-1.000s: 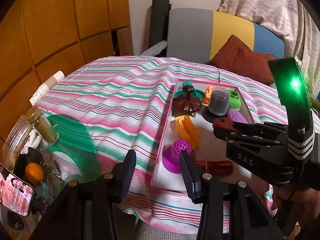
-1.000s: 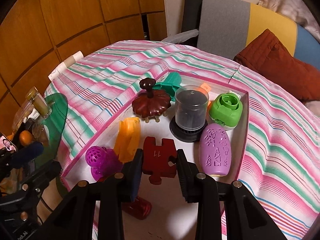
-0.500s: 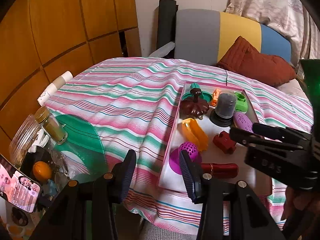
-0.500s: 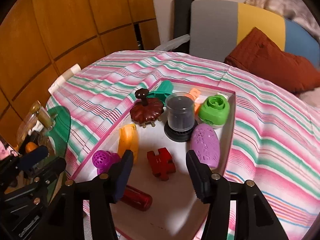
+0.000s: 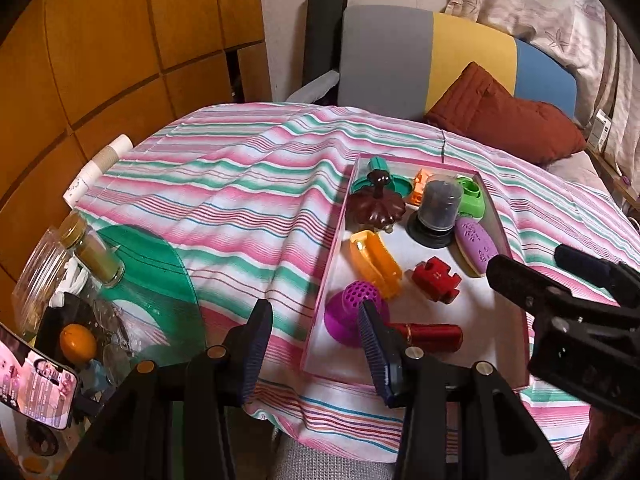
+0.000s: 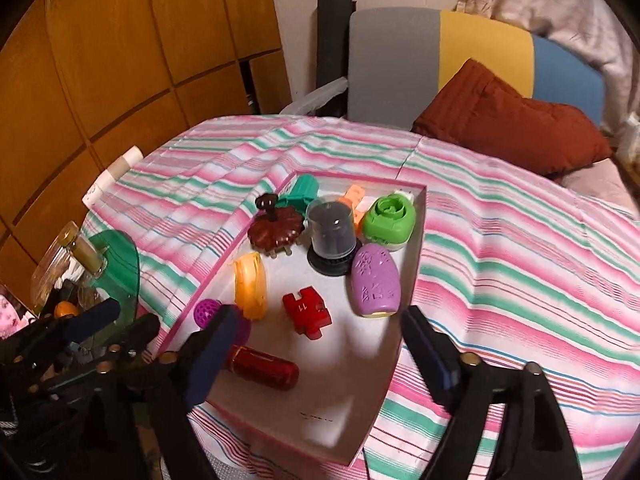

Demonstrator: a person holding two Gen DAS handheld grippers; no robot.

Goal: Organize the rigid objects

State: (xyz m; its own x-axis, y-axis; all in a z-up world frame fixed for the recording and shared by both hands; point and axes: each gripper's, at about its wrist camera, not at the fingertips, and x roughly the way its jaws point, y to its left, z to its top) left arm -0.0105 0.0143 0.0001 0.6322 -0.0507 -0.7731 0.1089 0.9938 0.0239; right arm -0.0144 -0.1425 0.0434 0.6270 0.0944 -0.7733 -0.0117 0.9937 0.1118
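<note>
Puzzle piece (image 6: pixel 307 311), red, lies flat on the floor of the pink-rimmed tray (image 6: pixel 416 248), near the tray's middle, touching nothing. Right gripper (image 6: pixel 316 340) has just been opening; jaws stand wide above the tray, nothing between the pads, the piece lying free ahead of them. I judge the spot was chosen because it was bare floor among the other things. Left gripper (image 5: pixel 312 344) hangs at the tray's near left corner, jaws partly open, holding nothing.

Relative to the tray: orange clip (image 6: pixel 251 288) and purple perforated ball (image 6: pixel 208 312) along its left wall; purple oval case (image 6: pixel 374 280) against its right wall; clear-domed container (image 6: pixel 331 236), brown lid (image 6: pixel 276 230) and green round piece (image 6: pixel 388 220) crowd its far end; red tube (image 6: pixel 262 366) near its front.

Open room: bare floor at the tray's front right corner. Striped cloth (image 6: pixel 520 264) right of the tray is free. Tray's front edge overhangs the cloth's near drop, so I'd go gently there.
</note>
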